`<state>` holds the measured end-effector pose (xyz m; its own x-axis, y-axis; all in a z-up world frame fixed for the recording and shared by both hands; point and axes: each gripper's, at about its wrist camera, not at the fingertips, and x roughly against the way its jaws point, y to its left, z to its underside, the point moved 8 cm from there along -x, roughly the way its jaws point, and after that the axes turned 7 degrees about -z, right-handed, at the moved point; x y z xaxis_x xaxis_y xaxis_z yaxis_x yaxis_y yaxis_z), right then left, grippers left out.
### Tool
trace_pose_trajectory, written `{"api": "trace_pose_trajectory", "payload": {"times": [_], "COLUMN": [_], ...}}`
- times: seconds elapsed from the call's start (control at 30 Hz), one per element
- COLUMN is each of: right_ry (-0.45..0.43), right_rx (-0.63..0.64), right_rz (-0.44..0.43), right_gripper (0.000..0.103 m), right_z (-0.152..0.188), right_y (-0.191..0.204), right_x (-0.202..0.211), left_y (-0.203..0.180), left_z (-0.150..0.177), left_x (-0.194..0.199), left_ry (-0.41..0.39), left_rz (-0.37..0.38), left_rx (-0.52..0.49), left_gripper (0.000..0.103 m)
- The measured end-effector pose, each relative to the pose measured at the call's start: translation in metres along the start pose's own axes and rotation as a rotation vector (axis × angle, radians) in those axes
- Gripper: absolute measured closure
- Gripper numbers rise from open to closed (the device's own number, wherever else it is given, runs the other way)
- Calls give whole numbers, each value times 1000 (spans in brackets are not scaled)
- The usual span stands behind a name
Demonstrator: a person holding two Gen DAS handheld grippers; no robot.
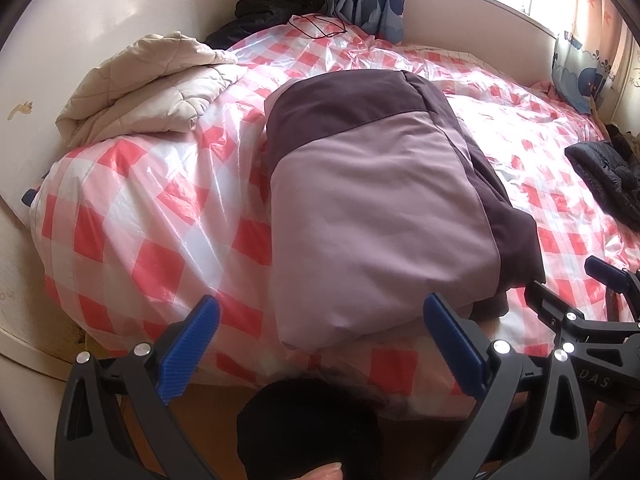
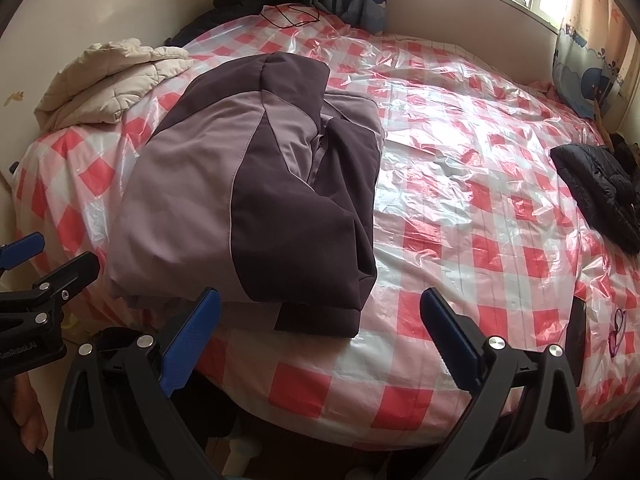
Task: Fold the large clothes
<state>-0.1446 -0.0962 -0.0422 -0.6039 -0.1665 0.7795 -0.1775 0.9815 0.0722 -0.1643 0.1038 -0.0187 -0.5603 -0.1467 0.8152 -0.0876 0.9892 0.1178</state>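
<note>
We note that the right wrist view shows the folded purple jacket [image 2: 256, 192] from its open side: dark sleeve panel laid over the lilac body, a zipper line, a cuff at the near edge. The left wrist view shows only its smooth lilac back with a dark band across the top [image 1: 384, 208]. The right view also gives us a dark flat object [image 2: 576, 336] near the bed edge at lower right, which the left view does not show. Both views take in the red-and-white checked plastic sheet [image 1: 132, 216] over the bed, a cream quilted coat [image 1: 148, 92] at upper left, and a black puffer jacket [image 2: 600, 192] at the right edge. Our left gripper [image 1: 324, 344] hangs level at the near bed edge, its blue-padded fingers [image 1: 192, 344] spread wide with nothing between them; the jacket's near corner lies between and just above them in frame, apparently untouched. Our right gripper [image 2: 320, 340] is likewise spread and empty, held level beside the left one, with the jacket in the upper left of its frame and the cuff just above its left finger. Each gripper appears at the edge of the other's view.
</note>
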Motion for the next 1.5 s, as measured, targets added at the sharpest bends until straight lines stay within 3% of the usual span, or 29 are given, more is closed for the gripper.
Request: {"api": "trace_pose_trajectory", "payload": {"times": [1.5], "right_ry": [31], "right_rx": [15], "right_rz": [-25], "right_gripper": [7], "right_z": [3], "right_y": [2], "right_x": [-10], "left_y": [3], "left_z": [3], "left_x": [-14], "left_ry": [28], "left_rz": [-14], "left_rx": [-7], "left_gripper": [5]}}
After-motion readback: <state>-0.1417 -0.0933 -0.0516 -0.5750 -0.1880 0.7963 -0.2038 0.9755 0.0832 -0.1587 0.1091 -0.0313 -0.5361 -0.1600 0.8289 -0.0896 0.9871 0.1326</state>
